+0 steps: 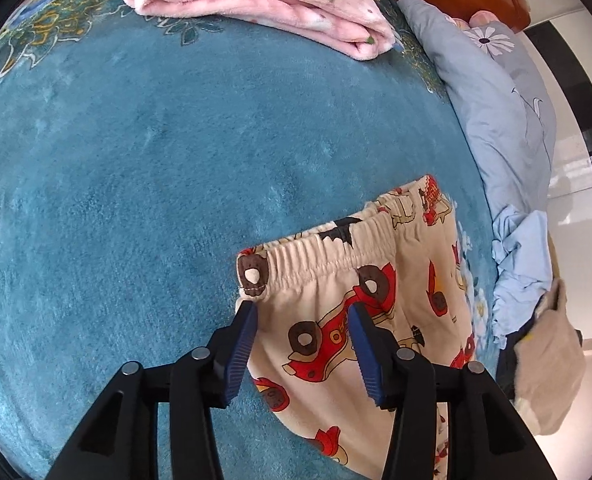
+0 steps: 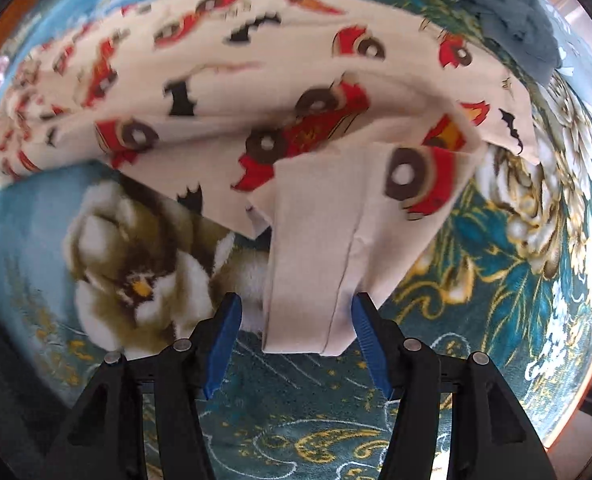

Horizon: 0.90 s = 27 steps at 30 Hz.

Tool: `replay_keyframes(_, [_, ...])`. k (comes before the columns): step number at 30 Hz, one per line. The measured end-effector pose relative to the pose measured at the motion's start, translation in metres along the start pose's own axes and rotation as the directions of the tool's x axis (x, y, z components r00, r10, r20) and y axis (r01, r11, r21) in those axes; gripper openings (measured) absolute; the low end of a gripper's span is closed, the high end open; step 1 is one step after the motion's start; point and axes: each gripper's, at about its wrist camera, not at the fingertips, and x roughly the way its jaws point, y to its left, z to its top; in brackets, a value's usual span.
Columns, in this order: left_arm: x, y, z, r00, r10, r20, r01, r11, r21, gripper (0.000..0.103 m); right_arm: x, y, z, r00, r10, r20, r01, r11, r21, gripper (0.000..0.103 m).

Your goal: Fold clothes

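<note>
Straddling the cream car-print cotton trousers [image 1: 336, 308] lengthwise: left gripper [image 1: 302, 314] open beside the waistband, right gripper [image 2: 296, 308] open around the cuff.

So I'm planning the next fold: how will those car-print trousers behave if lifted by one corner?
The trousers will probably droop: the leg end already lies creased and doubled over. They look thin, so likely light. The gathered waistband may stretch, and the plush blanket may drag on them.
</note>
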Motion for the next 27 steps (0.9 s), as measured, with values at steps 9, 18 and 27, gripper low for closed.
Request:
replay_keyframes(9, [-0.003, 0.021, 0.001, 1.000, -0.026, -0.009, 0.025, 0.996, -0.091, 0.006, -0.031, -0.027, 0.002, 0.994, -0.107, -0.008, 0.107, 0.986, 0.125, 0.005])
replay_keyframes(18, [-0.045, 0.015, 0.011, 0.981, -0.110, 0.157, 0.119, 0.992, -0.051, 0.001, -0.093, -0.062, -0.008, 0.983, -0.156, 0.094, 0.130, 0.962, 0.240, 0.002])
replay_keyframes(27, [-0.044, 0.036, 0.025, 0.992, -0.005, 0.127, 0.020, 0.992, -0.124, 0.000, -0.121, -0.112, -0.045, 0.965, -0.242, 0.105, 0.194, 0.919, 0.343, 0.002])
